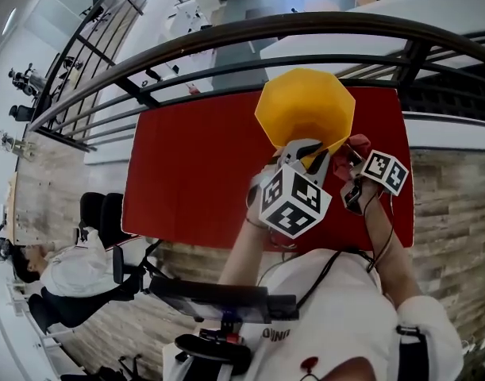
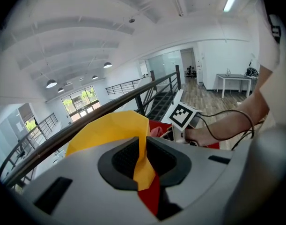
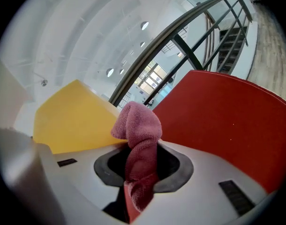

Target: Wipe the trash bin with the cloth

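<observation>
The left tongs [image 2: 143, 159] clamp the bin [image 1: 306, 105] by its rim; the right tongs [image 3: 142, 168] pinch the cloth [image 3: 139, 125] just beside its wall. Wiping seems in hand: next, press cloth to wall and sweep.

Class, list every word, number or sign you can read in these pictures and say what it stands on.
Shirt print: a few letters, too small and blurred to read.
Left marker cube, right marker cube: black-and-white square codes, no letters.
Trash bin, cloth: no print visible.
</observation>
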A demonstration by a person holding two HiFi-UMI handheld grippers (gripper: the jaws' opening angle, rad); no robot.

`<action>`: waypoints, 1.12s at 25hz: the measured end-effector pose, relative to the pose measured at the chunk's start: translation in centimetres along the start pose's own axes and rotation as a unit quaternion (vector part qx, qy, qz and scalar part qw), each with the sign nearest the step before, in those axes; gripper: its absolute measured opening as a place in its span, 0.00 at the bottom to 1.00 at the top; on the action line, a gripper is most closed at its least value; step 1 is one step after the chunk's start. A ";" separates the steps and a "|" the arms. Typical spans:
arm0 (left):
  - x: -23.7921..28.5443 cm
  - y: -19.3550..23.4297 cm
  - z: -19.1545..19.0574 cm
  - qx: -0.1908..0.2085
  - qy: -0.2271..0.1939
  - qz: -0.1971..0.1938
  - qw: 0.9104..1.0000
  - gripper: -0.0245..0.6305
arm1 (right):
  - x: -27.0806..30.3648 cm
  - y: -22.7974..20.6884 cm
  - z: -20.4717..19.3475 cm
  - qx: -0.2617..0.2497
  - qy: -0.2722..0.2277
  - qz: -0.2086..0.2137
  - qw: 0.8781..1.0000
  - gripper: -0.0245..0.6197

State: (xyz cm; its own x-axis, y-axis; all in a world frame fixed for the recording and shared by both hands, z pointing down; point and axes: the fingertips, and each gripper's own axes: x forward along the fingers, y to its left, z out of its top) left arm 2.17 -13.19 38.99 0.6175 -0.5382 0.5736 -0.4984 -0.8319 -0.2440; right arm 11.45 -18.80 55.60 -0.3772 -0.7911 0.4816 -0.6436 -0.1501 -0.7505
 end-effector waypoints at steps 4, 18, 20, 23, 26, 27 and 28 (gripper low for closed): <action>-1.5 0.8 -0.5 0.036 -0.008 -0.014 0.999 0.13 | -2.3 2.0 0.8 0.011 -0.014 0.034 0.999 0.19; -3.9 3.4 -4.5 0.103 0.025 -0.064 0.992 0.13 | -10.3 11.9 2.9 0.045 -0.065 0.180 0.980 0.19; -3.8 3.5 -4.3 0.109 0.023 -0.063 0.992 0.13 | -10.5 13.3 2.6 0.046 -0.060 0.201 0.977 0.19; -3.7 3.7 -4.1 0.109 0.017 -0.060 0.992 0.13 | -10.0 13.8 1.9 0.037 -0.051 0.201 0.978 0.19; -3.8 3.7 -4.1 0.094 0.010 -0.052 0.994 0.13 | -9.2 13.0 1.1 0.045 -0.045 0.184 0.981 0.19; -3.8 3.7 -4.1 0.089 0.008 -0.050 0.995 0.13 | -9.0 12.7 0.9 0.049 -0.044 0.176 0.982 0.19; -3.9 3.8 -4.0 0.086 0.006 -0.046 0.995 0.13 | -8.8 12.3 0.7 0.052 -0.043 0.168 0.983 0.19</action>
State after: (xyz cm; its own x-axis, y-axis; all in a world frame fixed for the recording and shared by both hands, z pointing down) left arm -4.56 -13.68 39.00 0.6487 -0.4571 0.6084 -0.3278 -0.8894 -0.3187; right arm 7.28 -14.05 41.77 -0.4966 -0.8529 0.1613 -0.4189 0.0728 -0.9051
